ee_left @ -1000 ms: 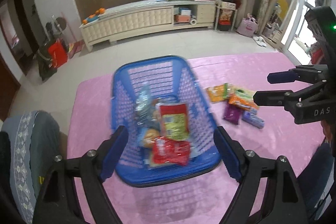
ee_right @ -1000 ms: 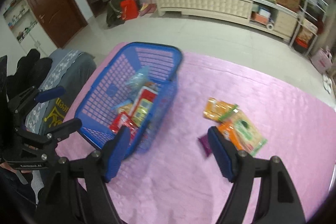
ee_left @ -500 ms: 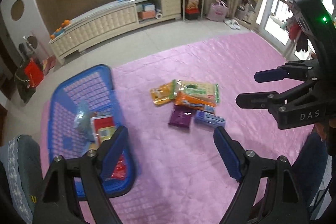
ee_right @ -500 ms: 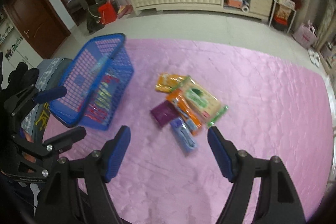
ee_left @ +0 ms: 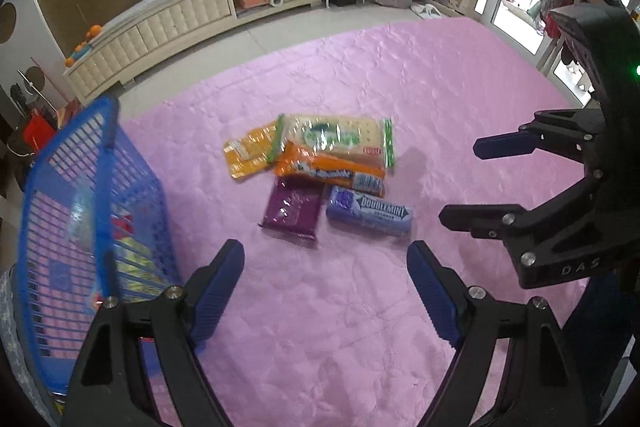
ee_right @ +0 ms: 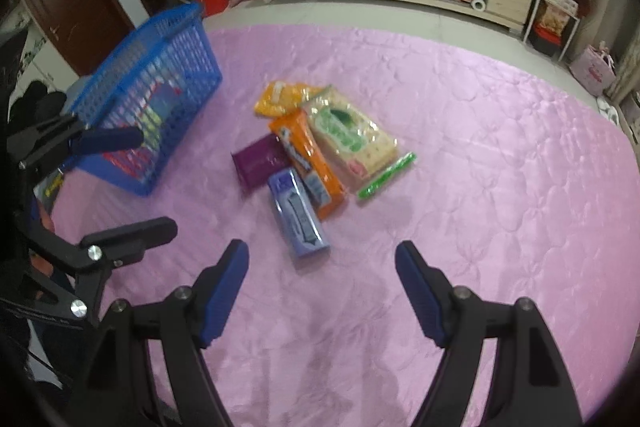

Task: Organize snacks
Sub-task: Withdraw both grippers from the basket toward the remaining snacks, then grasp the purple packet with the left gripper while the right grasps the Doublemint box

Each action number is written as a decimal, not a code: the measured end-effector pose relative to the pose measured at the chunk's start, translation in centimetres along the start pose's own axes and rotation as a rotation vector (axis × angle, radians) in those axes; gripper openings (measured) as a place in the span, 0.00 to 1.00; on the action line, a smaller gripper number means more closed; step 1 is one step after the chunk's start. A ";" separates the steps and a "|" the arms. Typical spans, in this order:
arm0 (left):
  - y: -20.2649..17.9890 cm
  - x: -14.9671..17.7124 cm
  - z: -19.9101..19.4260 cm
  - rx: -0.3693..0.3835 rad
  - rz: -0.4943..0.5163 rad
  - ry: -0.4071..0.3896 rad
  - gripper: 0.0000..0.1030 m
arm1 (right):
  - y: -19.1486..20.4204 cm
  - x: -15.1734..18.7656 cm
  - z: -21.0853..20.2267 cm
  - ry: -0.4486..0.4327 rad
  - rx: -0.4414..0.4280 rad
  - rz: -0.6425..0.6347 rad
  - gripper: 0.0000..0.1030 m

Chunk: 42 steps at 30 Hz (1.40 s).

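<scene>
while both the left gripper (ee_left: 326, 259) and right gripper (ee_right: 320, 261) hang spread and empty, the snack pile (ee_right: 316, 143) lies at twelve o'clock, blue basket (ee_right: 160, 83) at ten.

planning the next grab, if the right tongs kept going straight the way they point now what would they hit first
Probably the Doublemint gum pack, the nearest snack in front of the open right tongs. Depth is unclear, and the tongs point steeply down, so they might meet the bare pink cloth just short of it.
</scene>
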<state>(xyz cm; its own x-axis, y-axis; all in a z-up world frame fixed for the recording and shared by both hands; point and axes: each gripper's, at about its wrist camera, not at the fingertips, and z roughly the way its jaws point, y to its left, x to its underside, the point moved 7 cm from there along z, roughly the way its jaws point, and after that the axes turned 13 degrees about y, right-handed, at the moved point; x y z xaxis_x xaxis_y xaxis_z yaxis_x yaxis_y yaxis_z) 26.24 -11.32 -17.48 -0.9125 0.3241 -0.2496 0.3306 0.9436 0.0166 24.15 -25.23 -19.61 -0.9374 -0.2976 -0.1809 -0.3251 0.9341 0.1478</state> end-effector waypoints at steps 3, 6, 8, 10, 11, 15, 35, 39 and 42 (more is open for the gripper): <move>-0.1 0.3 1.3 -0.011 0.006 0.012 0.80 | 0.2 0.3 2.0 0.017 0.003 -0.040 0.77; 0.0 0.6 2.5 -0.024 0.014 0.030 0.80 | 0.3 0.2 3.6 0.035 -0.001 -0.074 0.72; 0.2 0.6 3.2 -0.037 0.018 0.040 0.80 | 0.3 0.0 4.7 0.052 -0.010 -0.082 0.69; 0.5 0.6 3.7 -0.041 0.016 0.050 0.80 | 0.5 -0.4 5.5 0.064 -0.032 -0.090 0.65; 0.7 0.6 3.8 -0.040 0.014 0.053 0.80 | 0.6 -0.6 5.8 0.071 -0.038 -0.095 0.61; 1.2 0.3 4.3 -0.046 0.000 0.059 0.80 | 0.9 -1.5 7.0 0.088 -0.048 -0.117 0.47; 3.1 -2.2 5.1 -0.060 -0.043 0.062 0.80 | -0.8 -1.7 4.1 0.018 -0.054 -0.078 0.34; 2.8 -2.9 6.0 -0.067 -0.034 0.081 0.80 | -1.4 -1.6 3.5 -0.009 -0.029 -0.060 0.34; 2.7 -3.6 7.1 -0.055 -0.036 0.104 0.80 | -2.3 -1.6 3.7 -0.004 -0.017 -0.044 0.34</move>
<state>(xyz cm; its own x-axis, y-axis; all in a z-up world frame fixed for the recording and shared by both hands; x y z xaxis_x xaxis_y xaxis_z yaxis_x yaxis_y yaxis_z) 32.11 -10.43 -23.43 -0.9445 0.2927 -0.1494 0.2864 0.9561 0.0630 26.86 -26.12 -23.29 -0.9218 -0.3371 -0.1913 -0.3676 0.9169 0.1558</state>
